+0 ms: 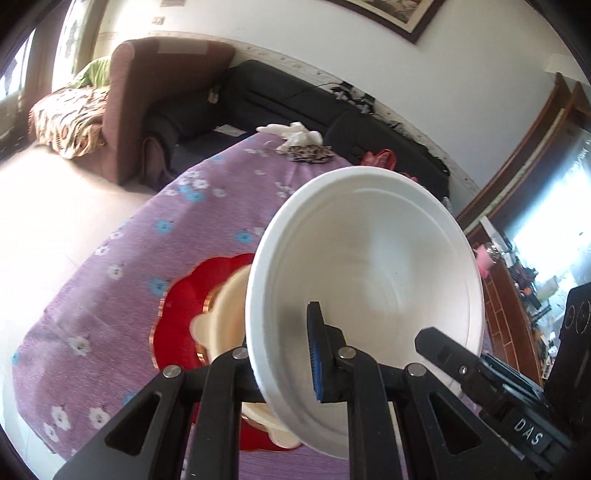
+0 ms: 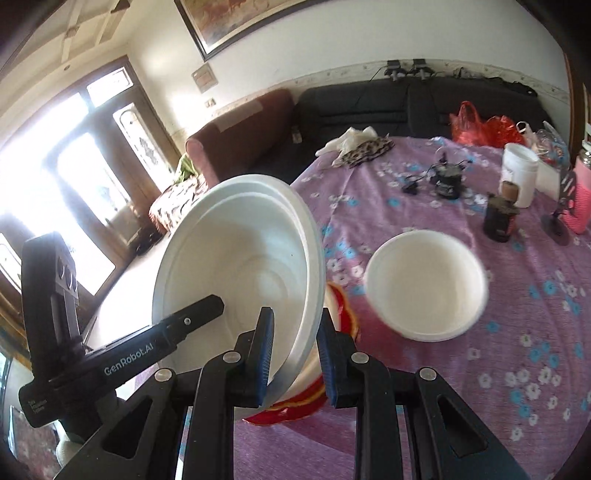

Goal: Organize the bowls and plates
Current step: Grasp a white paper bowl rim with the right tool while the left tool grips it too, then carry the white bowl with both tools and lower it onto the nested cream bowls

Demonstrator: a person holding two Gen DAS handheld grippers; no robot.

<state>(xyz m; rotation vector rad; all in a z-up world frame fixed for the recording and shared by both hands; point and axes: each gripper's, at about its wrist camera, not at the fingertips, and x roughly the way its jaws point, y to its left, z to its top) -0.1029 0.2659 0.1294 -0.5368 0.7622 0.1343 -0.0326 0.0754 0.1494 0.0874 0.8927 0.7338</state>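
Two white foam bowls are showing: a large wide-rimmed white foam bowl [image 2: 236, 273], held up tilted on edge above the counter [image 2: 517, 332], and a smaller round white foam bowl [image 2: 424, 284] sitting upright on the cloth to its right. The large one is showing stacked rims in the right wrist view, so it may be more than one nested piece. Both tongs are gripping it: the left tongs [image 1: 280, 365] are clamping its near rim, one blue-padded finger inside the bowl and the other behind the wall, and the right tongs [image 2: 295, 354] are pinching the lower rim between their two blue pads. Beneath it, one red scalloped plate with a gold edge [image 1: 181, 306] is lying on the counter, carrying one cream plastic dish [image 1: 221, 325].

A purple cloth with blue and white flowers [image 1: 122, 258] is covering the counter. Farther back are standing one white tub [image 2: 519, 173] and two dark jars [image 2: 500, 218]. Behind are running a black sofa [image 2: 369, 107], a maroon armchair [image 1: 147, 92] and a framed picture [image 2: 229, 18] on the white wall.
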